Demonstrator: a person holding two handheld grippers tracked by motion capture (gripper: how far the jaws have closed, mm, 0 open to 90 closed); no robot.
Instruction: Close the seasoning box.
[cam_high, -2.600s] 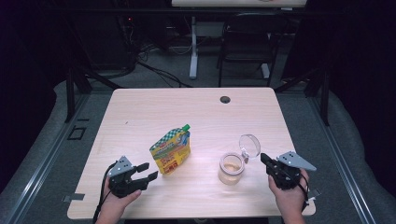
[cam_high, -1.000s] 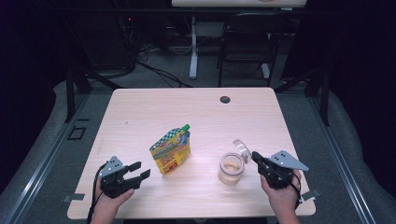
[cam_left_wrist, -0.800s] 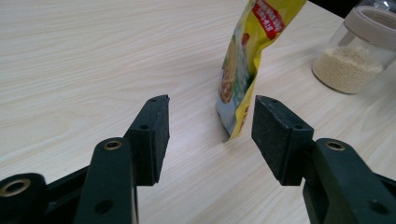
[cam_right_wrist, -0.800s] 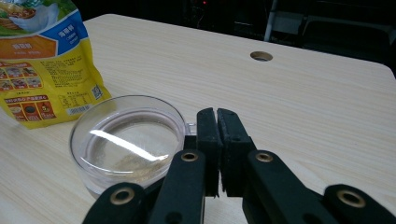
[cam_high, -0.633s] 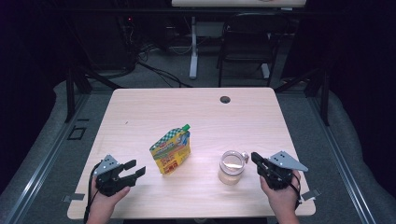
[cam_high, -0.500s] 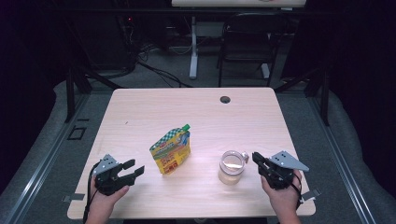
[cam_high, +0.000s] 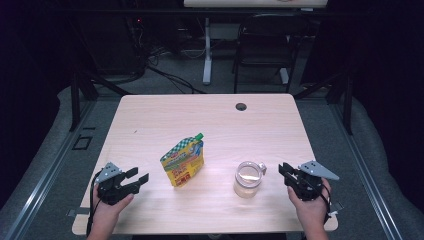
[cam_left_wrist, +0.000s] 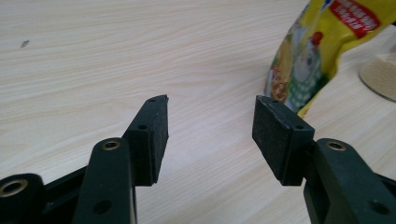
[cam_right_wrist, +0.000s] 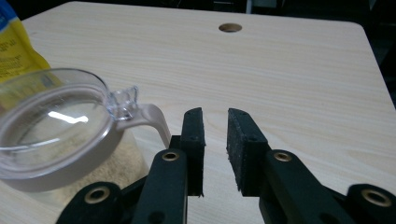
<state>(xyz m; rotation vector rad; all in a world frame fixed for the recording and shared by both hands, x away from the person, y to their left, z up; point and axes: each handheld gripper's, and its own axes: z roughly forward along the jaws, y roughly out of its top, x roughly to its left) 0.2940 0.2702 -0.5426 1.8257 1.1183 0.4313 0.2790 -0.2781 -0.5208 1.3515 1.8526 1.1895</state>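
A clear plastic jar (cam_high: 248, 178) with a closed transparent hinged lid and a beige collar, part-filled with pale tan granules, stands upright on the light wooden table (cam_high: 210, 120), in the near right part of the tabletop. Taking this jar as the landmark: the right gripper (cam_high: 283, 170), black with a grey three-cornered plate on top, sits just to the jar's right, apart from it, pointing toward the lid's tab. Its jaws have just been opening and now stand a narrow gap apart with nothing between them; in the right gripper view (cam_right_wrist: 215, 126) the jar (cam_right_wrist: 60, 140) lies left of the jaws, its beige tab close to the left jaw, and I cannot tell whether they touch. A yellow stand-up pouch (cam_high: 183, 161) with a green cap and a green-checked band stands near the jar's left, clear of it. The left gripper (cam_high: 139, 176) rests farther left, beyond the pouch, its jaws released and spread wide over bare wood (cam_left_wrist: 209, 119). A round dark hole (cam_high: 241, 106) in the tabletop lies well behind the jar.
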